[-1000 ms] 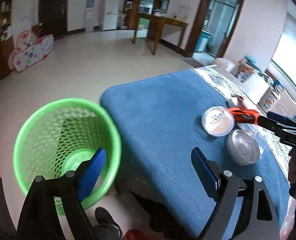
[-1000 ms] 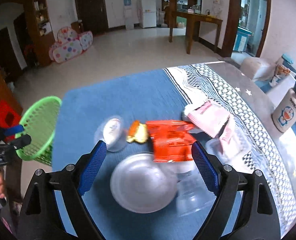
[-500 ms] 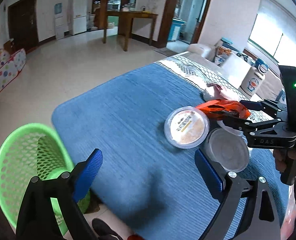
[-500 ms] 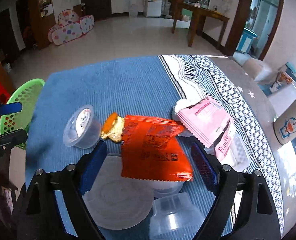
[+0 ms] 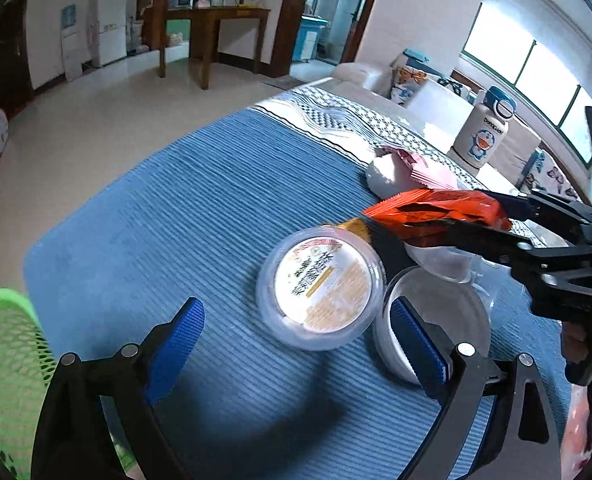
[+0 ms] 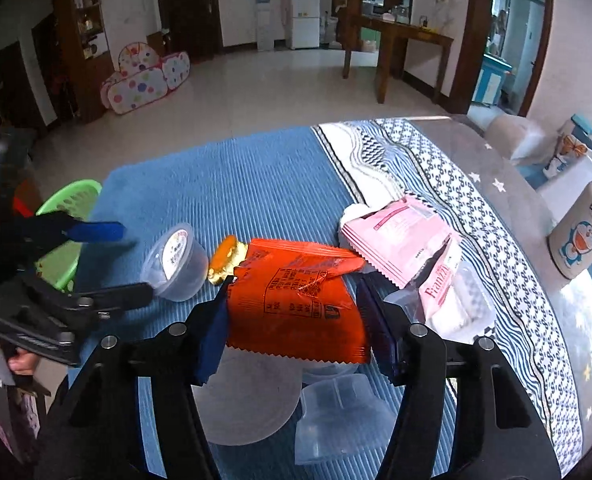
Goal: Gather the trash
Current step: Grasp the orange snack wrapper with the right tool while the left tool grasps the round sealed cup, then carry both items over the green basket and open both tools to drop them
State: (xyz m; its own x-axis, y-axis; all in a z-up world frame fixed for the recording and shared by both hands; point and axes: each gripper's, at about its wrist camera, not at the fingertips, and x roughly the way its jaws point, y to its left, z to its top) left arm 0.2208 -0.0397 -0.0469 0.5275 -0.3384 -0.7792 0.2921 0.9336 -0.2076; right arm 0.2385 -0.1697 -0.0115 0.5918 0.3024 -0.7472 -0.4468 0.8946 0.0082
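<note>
**Right gripper closing around the orange wrapper**

The right gripper (image 6: 292, 312) points down at a cluster of trash on the blue-covered table (image 6: 256, 184), and its fingers (image 6: 212, 336) are closing with the orange wrapper (image 6: 299, 304) between them. The blue pads stand at the wrapper's two side edges; whether they already press on it is hard to tell from this angle. A small gold foil scrap (image 6: 224, 260) lies at the wrapper's far left corner. Under and just in front of the wrapper sit a round clear lid (image 6: 248, 400) and a clear plastic cup (image 6: 335, 416) on its side. Pink wrappers (image 6: 399, 236) lie just to its right.

The left gripper (image 5: 296, 344) hovers with its fingers (image 5: 176, 344) spread wide and empty, above a sealed round cup with a printed lid (image 5: 321, 300), which stands on the table beside the orange wrapper. The green mesh basket (image 5: 4, 352) stands on the floor by the table's near left corner. A cartoon-printed bottle (image 5: 483, 132) stands upright further along the table.
</note>
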